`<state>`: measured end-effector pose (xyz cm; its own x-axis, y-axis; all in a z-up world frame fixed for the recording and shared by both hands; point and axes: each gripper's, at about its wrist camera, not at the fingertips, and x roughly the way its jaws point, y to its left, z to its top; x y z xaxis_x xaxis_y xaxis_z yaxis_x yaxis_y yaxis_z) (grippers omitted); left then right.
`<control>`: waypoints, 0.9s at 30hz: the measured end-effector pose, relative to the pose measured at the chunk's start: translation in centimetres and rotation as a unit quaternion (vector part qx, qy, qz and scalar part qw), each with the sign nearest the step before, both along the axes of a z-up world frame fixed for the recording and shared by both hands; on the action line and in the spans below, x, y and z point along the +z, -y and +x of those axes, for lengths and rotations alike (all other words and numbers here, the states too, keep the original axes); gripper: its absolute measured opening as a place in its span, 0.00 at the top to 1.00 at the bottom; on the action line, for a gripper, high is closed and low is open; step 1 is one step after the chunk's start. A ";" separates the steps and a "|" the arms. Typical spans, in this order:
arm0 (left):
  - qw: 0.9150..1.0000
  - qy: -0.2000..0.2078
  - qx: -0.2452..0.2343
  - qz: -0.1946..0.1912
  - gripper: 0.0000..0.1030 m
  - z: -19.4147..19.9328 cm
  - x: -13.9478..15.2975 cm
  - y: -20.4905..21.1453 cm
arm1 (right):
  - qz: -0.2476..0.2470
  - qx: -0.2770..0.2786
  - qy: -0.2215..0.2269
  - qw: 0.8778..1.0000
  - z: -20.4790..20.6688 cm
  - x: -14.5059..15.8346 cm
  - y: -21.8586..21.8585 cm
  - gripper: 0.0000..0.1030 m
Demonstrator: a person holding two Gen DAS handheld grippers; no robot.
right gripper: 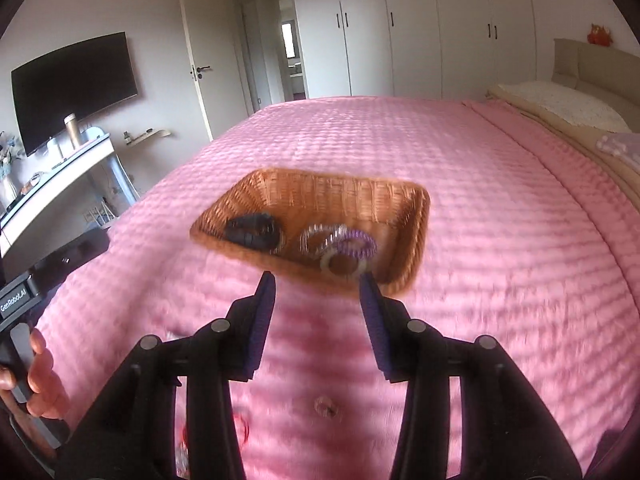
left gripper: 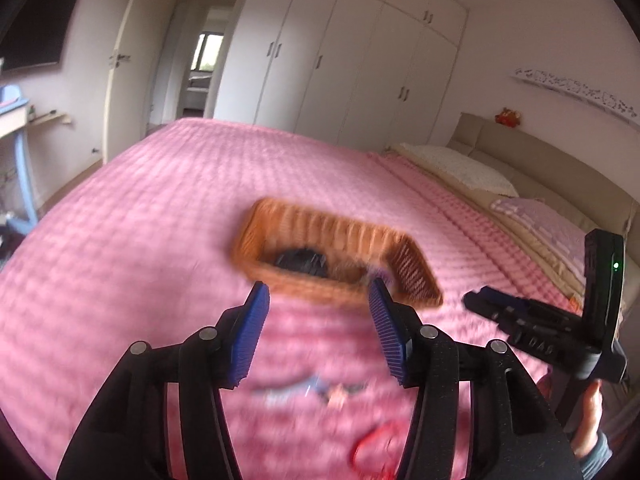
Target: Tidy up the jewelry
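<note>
A wicker basket (right gripper: 412, 216) sits on the pink bedspread; it also shows in the left wrist view (left gripper: 276, 220). It holds a black hair tie (right gripper: 252, 232), a clear coil tie (right gripper: 316, 238), a purple coil tie (right gripper: 356, 245) and a white ring (right gripper: 342, 264). My right gripper (right gripper: 318, 284) is open and empty, just short of the basket's near rim. My left gripper (left gripper: 318, 294) is open and empty, also near the basket. On the bedspread below the left gripper lie blurred small pieces (left gripper: 316, 388) and a red tie (left gripper: 376, 448). A small clear ring (right gripper: 326, 406) lies below the right gripper.
The pink bedspread (right gripper: 500, 240) covers a large bed with pillows (right gripper: 560, 108) at the right. A white wardrobe (right gripper: 400, 20) stands behind. A TV (right gripper: 72, 84) and desk (right gripper: 60, 172) stand at the left. The right gripper's body (left gripper: 552, 328) shows in the left wrist view.
</note>
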<state>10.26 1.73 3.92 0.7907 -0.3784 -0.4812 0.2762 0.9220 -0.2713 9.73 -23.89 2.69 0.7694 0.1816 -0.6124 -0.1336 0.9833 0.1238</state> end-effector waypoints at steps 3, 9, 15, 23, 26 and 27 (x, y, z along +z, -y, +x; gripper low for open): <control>0.999 -0.032 0.011 -0.002 0.51 -1.4 -2.3 -1.3 | -0.008 -0.012 -0.015 1.000 -1.2 -2.2 0.0 0.61; 0.996 -0.087 0.016 0.018 0.51 -2.9 -6.9 -2.2 | -0.002 -0.035 -0.057 0.998 -1.8 -6.9 0.6 0.61; 0.991 -0.119 0.004 0.058 0.51 -1.9 -9.2 -2.5 | 0.004 -0.047 -0.075 0.996 -1.8 -8.8 0.9 0.61; 0.987 -0.116 -0.036 0.107 0.51 1.3 -9.9 -0.3 | -0.018 -0.038 -0.083 0.996 -1.3 -9.7 -0.1 0.61; 0.985 -0.115 -0.061 0.116 0.51 3.7 -9.9 0.7 | -0.016 -0.034 -0.086 0.996 -1.2 -9.9 -0.1 0.61; 0.983 -0.123 -0.074 0.117 0.51 4.4 -10.1 1.1 | -0.011 -0.033 -0.087 0.996 -1.2 -10.0 0.0 0.61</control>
<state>14.64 0.65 -6.19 0.5841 -0.3365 -0.7387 0.3638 0.9220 -0.1324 8.55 -23.91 -7.30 0.6609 0.1194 -0.7409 -0.0471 0.9919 0.1178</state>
